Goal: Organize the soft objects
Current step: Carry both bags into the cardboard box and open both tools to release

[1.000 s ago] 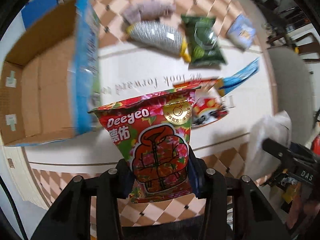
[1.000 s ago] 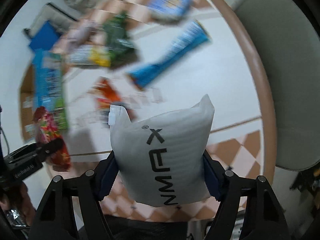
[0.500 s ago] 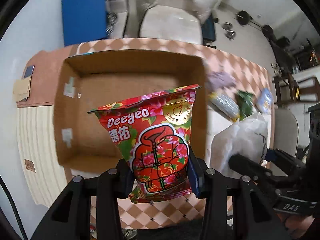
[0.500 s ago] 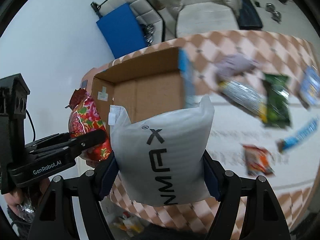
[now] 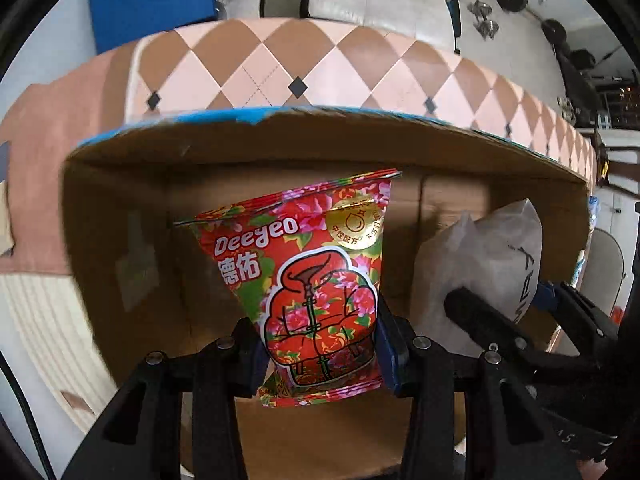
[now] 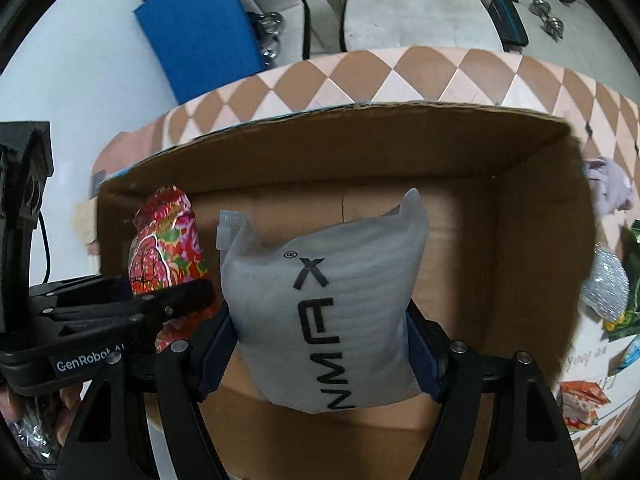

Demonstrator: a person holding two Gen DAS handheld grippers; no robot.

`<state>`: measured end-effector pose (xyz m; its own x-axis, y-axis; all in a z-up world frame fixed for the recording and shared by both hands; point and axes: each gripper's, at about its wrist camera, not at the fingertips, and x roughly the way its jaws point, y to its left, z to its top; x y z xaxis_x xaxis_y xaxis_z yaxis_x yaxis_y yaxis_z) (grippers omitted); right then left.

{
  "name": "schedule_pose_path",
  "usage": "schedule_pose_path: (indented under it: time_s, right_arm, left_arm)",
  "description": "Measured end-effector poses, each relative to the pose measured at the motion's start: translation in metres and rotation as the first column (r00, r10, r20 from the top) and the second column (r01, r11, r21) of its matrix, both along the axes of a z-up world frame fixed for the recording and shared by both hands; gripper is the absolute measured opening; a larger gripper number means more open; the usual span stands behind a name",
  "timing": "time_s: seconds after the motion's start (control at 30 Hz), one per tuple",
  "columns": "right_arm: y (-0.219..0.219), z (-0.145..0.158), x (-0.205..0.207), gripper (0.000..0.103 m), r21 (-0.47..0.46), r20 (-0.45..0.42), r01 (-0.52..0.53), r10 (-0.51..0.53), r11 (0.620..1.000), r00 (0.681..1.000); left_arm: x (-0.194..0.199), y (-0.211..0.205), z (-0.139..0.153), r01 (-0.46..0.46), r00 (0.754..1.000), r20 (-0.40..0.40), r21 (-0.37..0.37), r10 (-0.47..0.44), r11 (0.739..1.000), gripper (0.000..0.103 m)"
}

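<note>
Diamond-tiled table (image 5: 256,64), blue mat (image 6: 200,32), pale sofa (image 6: 408,16) behind.

The left tongs (image 5: 320,344) are clamped on the lower part of a red flowered packet (image 5: 312,288), one blue-padded finger pressing each side, and they hold it upright. The right tongs (image 6: 320,344) grip a white foam pouch (image 6: 324,304) the same way, squeezing its sides near the bottom. The two tools sit side by side and close together, the left one's black finger (image 6: 176,296) reaching almost to the pouch. At the left handle, a few fingertips of the person's left hand (image 6: 24,404) show, wrapped around the black body.
</note>
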<state>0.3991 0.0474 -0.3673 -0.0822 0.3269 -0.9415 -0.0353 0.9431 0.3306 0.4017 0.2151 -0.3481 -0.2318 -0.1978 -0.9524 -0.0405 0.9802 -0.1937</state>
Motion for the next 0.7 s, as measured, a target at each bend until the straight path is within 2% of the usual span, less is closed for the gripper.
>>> schedule_pose_path:
  time_s: [0.1,0.2,0.23,0.3,0.33,0.37,0.43,0.5,0.53,0.7]
  right_arm:
    - [0.006,-0.01,0.006,0.078,-0.006,-0.011,0.015,-0.015,1.0,1.0]
    - [0.008,-0.019,0.012,0.086,-0.007,-0.04,0.03,-0.03,1.0,0.999]
    - [0.006,-0.022,0.013,0.091,-0.011,-0.049,0.028,-0.028,1.0,0.998]
    - [0.004,-0.019,0.012,0.1,-0.016,-0.045,0.031,-0.032,0.999,0.998]
    - [0.002,-0.018,0.011,0.103,-0.017,-0.043,0.035,-0.035,0.999,0.998]
    - [0.0,-0.015,0.01,0.103,-0.018,-0.041,0.035,-0.036,0.999,0.999]
    - [-0.001,-0.008,0.007,0.103,-0.024,-0.038,0.028,-0.029,0.999,0.999]
    - [-0.003,-0.002,0.001,0.103,-0.046,-0.029,0.019,-0.02,0.999,0.999]
    - [-0.004,0.0,-0.001,0.103,-0.061,-0.022,0.013,-0.015,0.998,1.0]
    - [-0.008,0.025,-0.027,0.103,-0.184,0.038,-0.021,0.029,0.983,0.999]
  left_arm:
    - [0.01,0.001,-0.013,0.028,1.0,-0.011,-0.001,-0.028,1.0,0.042]
    - [0.015,0.002,-0.017,0.03,0.999,-0.024,0.018,-0.029,0.999,0.043]
    - [0.016,0.003,-0.017,0.019,1.0,-0.022,0.012,-0.019,1.0,0.045]
    - [0.017,0.005,-0.014,-0.001,1.0,-0.015,0.012,0.001,1.0,0.056]
    - [0.016,0.006,-0.012,-0.008,1.0,-0.005,0.018,0.008,1.0,0.065]
    - [0.015,0.007,-0.008,-0.011,1.0,0.007,0.02,0.011,1.0,0.071]
    - [0.012,0.007,-0.001,-0.01,1.0,0.027,0.034,0.009,0.999,0.072]
    - [0.008,0.006,0.006,-0.007,0.999,0.051,0.062,0.004,0.998,0.082]
    - [0.005,0.005,0.012,-0.006,0.998,0.07,0.075,0.001,0.997,0.091]
    - [-0.023,0.011,0.044,-0.031,0.987,0.159,0.142,0.008,0.989,0.097]
